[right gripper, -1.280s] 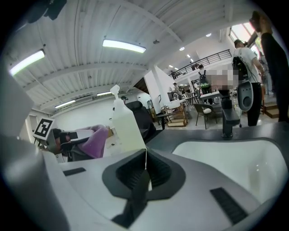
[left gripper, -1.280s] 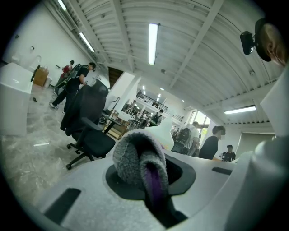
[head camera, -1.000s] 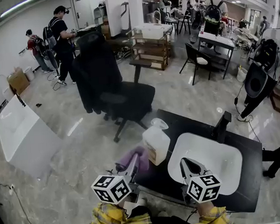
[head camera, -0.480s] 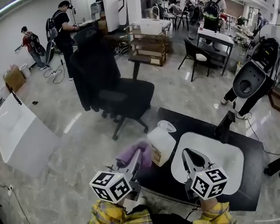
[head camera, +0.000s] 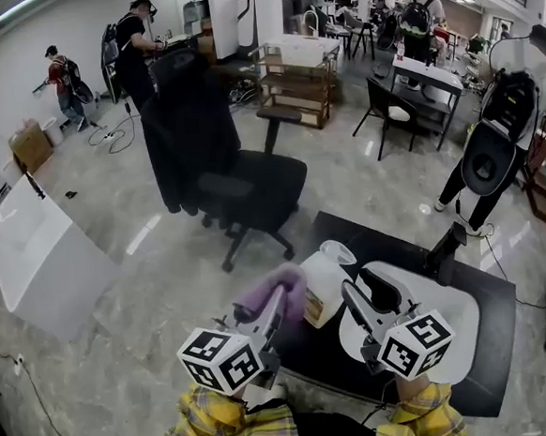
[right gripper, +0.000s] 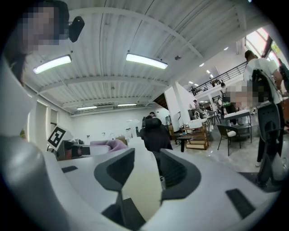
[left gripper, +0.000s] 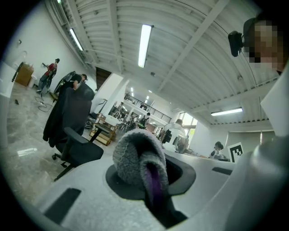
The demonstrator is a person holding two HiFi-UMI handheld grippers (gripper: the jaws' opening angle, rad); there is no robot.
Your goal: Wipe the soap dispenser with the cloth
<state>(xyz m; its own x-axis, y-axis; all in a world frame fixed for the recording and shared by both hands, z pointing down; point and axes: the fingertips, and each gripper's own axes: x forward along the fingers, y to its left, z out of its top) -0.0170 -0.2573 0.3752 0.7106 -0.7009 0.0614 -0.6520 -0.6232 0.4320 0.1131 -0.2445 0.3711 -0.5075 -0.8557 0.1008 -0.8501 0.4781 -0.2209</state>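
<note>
1. Soap dispenser (head camera: 323, 282): stood on black counter (head camera: 491, 303), just left of white sink (head camera: 452, 335).
2. Right gripper (head camera: 353, 295): swung from over sink to dispenser; jaws just opened partway, dispenser in the gap, seemingly not yet squeezed.
3. Left gripper (head camera: 276, 304): clamped on purple cloth (head camera: 269, 293) beside dispenser; wiping looked near.

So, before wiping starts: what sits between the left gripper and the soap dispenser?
Only the purple cloth, clamped in the left gripper; the head view shows it bunched right beside the soap dispenser.

Black table (head camera: 388, 246): white basin (head camera: 454, 302) on top; soap dispenser (head camera: 323, 282) standing beside it.
</note>
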